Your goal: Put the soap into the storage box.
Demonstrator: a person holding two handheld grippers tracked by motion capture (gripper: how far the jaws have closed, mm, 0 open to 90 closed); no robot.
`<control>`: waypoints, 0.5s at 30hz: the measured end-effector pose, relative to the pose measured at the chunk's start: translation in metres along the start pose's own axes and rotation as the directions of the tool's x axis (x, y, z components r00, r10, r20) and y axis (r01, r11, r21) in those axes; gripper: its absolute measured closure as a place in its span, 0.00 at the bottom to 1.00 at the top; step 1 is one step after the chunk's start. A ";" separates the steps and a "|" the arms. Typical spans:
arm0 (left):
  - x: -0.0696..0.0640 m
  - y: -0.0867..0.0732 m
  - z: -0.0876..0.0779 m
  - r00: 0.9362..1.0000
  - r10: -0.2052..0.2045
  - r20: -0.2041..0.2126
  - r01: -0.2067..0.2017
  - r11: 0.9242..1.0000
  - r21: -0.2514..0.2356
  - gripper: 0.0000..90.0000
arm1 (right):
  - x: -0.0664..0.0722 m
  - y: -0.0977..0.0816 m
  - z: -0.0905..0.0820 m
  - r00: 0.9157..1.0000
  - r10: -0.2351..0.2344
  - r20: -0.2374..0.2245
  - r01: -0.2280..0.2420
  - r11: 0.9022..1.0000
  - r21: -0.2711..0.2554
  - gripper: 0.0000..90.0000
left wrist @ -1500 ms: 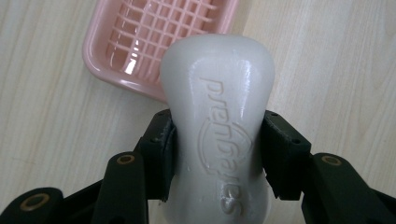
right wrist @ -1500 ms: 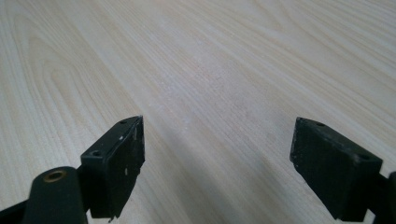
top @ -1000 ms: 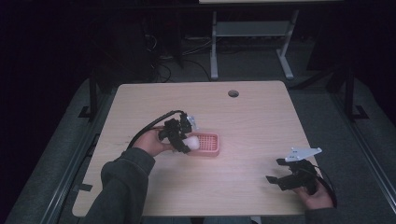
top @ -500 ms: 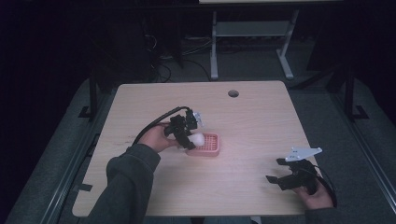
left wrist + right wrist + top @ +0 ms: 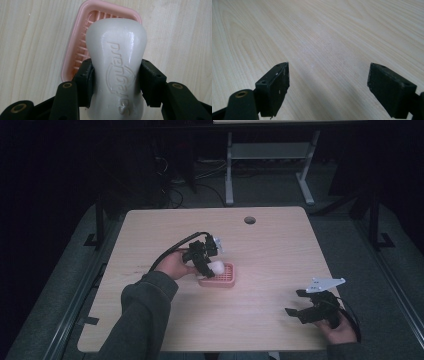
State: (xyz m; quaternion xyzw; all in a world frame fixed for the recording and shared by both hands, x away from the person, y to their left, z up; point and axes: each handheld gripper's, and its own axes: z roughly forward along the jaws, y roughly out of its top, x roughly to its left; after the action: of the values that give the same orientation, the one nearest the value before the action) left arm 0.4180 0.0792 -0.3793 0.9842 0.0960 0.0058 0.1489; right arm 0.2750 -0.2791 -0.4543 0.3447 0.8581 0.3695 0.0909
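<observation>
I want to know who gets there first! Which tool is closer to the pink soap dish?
Left. The left tool holds a white soap bar right above the pink soap dish; the right tool sits open far off near the table edge.

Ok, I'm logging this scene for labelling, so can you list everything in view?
soap bar: one, white, held in the left gripper's jaws above the soap dish
soap dish: one, pink, ribbed, on the table near its middle
table: one, light wood, with a round hole near the far edge
desk frame: one, pale grey, on the floor beyond the table
left gripper: one, black, shut on the soap bar
right gripper: one, black, open, low over bare table near the right corner
sleeve: one, dark grey, left forearm
</observation>
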 end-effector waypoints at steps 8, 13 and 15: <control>0.003 0.003 0.007 1.000 0.000 0.002 0.000 1.000 0.008 0.56 | 0.000 -0.001 0.000 1.000 0.001 -0.001 -0.001 1.000 0.000 0.19; 0.005 0.004 0.009 1.000 -0.004 0.003 0.004 1.000 0.010 0.56 | -0.001 -0.001 0.000 1.000 0.003 -0.001 -0.003 1.000 -0.001 0.19; 0.006 0.004 0.010 1.000 -0.006 0.005 0.006 1.000 0.010 0.56 | -0.001 -0.001 0.000 1.000 0.002 -0.002 -0.002 1.000 0.000 0.20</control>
State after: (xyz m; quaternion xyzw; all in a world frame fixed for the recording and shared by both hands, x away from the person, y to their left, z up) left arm 0.4250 0.0732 -0.3877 0.9846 0.0984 0.0023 0.1445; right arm 0.2752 -0.2795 -0.4551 0.3453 0.8579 0.3698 0.0895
